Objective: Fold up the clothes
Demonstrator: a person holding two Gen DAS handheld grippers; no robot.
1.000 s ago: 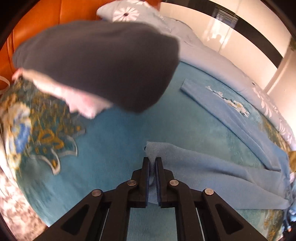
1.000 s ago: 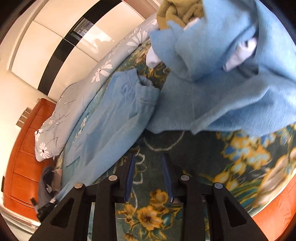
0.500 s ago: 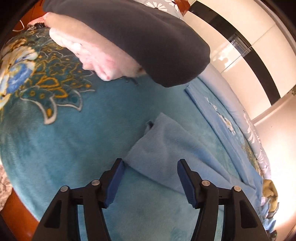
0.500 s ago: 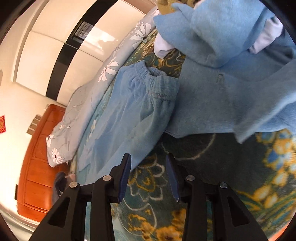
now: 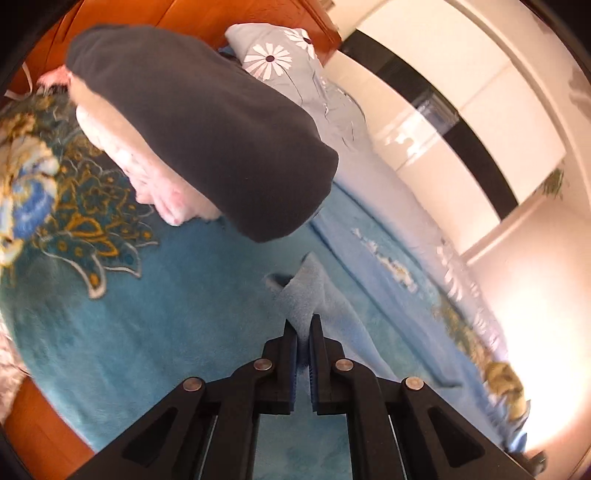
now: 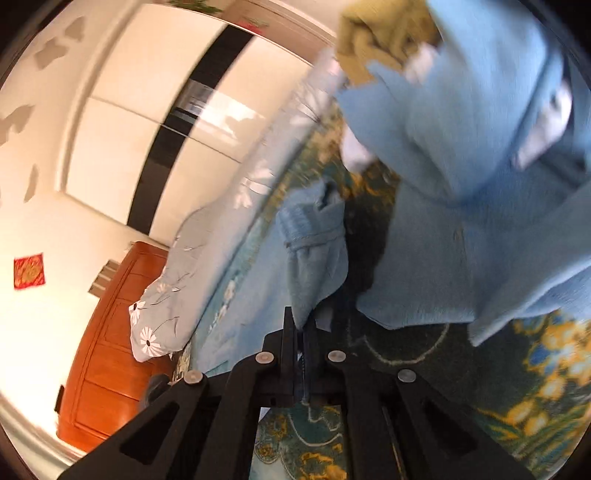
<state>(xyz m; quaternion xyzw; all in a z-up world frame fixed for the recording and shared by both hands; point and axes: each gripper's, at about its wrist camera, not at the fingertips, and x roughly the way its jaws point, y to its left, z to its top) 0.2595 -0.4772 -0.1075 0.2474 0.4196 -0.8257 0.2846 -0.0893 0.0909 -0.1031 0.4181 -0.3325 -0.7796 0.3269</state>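
Note:
Light blue fleece trousers point(image 5: 317, 295) lie stretched across the teal floral blanket point(image 5: 155, 325). My left gripper point(image 5: 303, 328) is shut on the leg hem, which lifts off the bed in a peak. In the right wrist view my right gripper point(image 6: 303, 328) is shut on the waistband end of the same trousers point(image 6: 314, 254), raised and hanging from the jaws.
A stack of folded clothes, dark grey on top point(image 5: 207, 125) over pink point(image 5: 147, 173), lies ahead of the left gripper. A heap of blue garments point(image 6: 480, 184) with a mustard piece point(image 6: 376, 33) lies right of the right gripper. A grey daisy quilt point(image 6: 192, 266) and wooden headboard point(image 6: 107, 350) stand behind.
Both grippers were open half a second ago and have closed on the trousers. Each end of the trousers has been lifted off the blanket.

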